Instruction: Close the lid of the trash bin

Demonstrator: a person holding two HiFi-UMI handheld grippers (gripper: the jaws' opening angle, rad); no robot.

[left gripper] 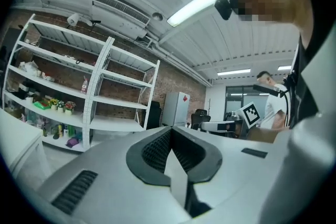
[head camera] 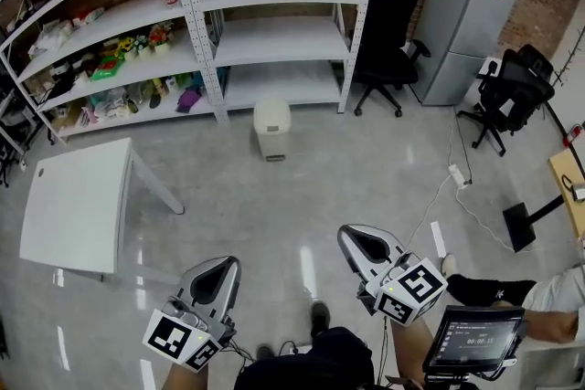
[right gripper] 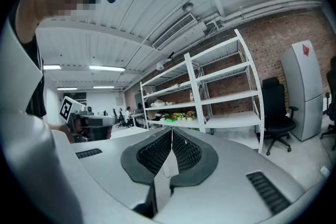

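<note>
At the left a white table stands on the floor, well apart from everything the task concerns. The left gripper is held low at the bottom edge of the head view, level, its jaws pressed together with nothing between them. Ahead of it, far across the bare floor, the bin stands just in front of the foot of the shelves, at the post between two bays. Its lid looks low, but from here I cannot tell whether it is fully down. Neither gripper view shows the bin. The right gripper points the same way, jaws likewise together and empty. Both grippers are well apart from the bin, so this reads as the approach, with no contact yet. The next move probably calls for crossing the floor to the bin, bringing one gripper over the lid and pressing it down flat.
</note>
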